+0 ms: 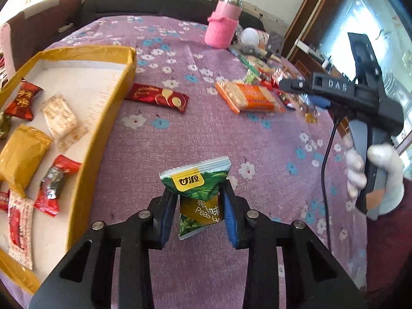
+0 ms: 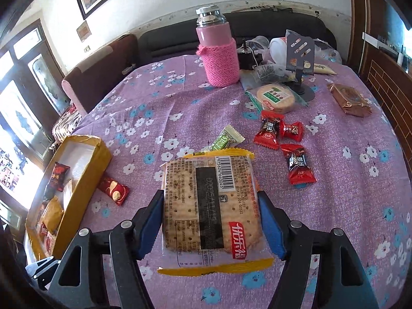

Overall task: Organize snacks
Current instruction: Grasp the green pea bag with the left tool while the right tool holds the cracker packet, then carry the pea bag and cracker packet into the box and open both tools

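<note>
My left gripper [image 1: 197,193] is shut on a green pea snack packet [image 1: 199,193] and holds it above the purple flowered tablecloth [image 1: 206,134], right of the yellow box [image 1: 108,108]. The box holds several wrapped snacks. My right gripper [image 2: 211,200] is shut on a cracker pack [image 2: 211,208] with a yellow edge, held over the cloth. In the left wrist view the right gripper [image 1: 291,87] shows at the right, over the same orange-edged cracker pack [image 1: 247,96]. The yellow box shows at the left of the right wrist view [image 2: 85,177].
A red and gold packet [image 1: 159,97] lies beside the box. Red candies [image 2: 280,131], a green candy [image 2: 226,141], a round biscuit pack [image 2: 275,97] and a brown pack [image 2: 350,100] lie on the cloth. A pink-sleeved bottle [image 2: 219,54] and a phone stand [image 2: 301,59] are at the back.
</note>
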Motion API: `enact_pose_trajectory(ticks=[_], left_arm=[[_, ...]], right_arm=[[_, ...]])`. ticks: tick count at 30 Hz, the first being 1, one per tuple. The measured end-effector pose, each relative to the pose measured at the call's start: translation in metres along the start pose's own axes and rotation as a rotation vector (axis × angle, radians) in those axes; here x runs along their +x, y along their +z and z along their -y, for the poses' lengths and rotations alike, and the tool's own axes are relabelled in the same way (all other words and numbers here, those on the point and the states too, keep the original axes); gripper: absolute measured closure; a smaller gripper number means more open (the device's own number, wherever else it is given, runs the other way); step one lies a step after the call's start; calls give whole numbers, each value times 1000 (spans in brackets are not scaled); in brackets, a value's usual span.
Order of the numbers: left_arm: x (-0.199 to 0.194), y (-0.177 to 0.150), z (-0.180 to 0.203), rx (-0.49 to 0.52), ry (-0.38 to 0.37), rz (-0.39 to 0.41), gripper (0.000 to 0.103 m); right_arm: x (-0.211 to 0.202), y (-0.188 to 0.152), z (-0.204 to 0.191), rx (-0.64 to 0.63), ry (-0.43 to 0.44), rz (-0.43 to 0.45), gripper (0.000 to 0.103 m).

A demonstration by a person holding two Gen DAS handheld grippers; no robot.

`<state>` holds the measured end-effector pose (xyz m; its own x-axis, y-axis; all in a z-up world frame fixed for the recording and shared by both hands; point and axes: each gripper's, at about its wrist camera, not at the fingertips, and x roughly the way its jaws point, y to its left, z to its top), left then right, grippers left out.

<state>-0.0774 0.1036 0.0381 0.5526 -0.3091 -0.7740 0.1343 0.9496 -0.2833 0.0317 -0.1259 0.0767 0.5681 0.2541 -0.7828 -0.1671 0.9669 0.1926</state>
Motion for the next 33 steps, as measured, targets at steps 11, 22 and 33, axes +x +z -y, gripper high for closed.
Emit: enact_pose_trajectory(ticks=[11,22,33], left_arm=[[-88,-8,-63,-187,-47,160,71],[-118,-37,-162,-430,10,227,71],[-103,-16,-207,-419,97,184,71]], right_arm=[[-39,-7,-60,-53,90,41,32],[-26,-11,-172,-165,197,-12,33],[47,-8,-283,-291,210,-125,33]])
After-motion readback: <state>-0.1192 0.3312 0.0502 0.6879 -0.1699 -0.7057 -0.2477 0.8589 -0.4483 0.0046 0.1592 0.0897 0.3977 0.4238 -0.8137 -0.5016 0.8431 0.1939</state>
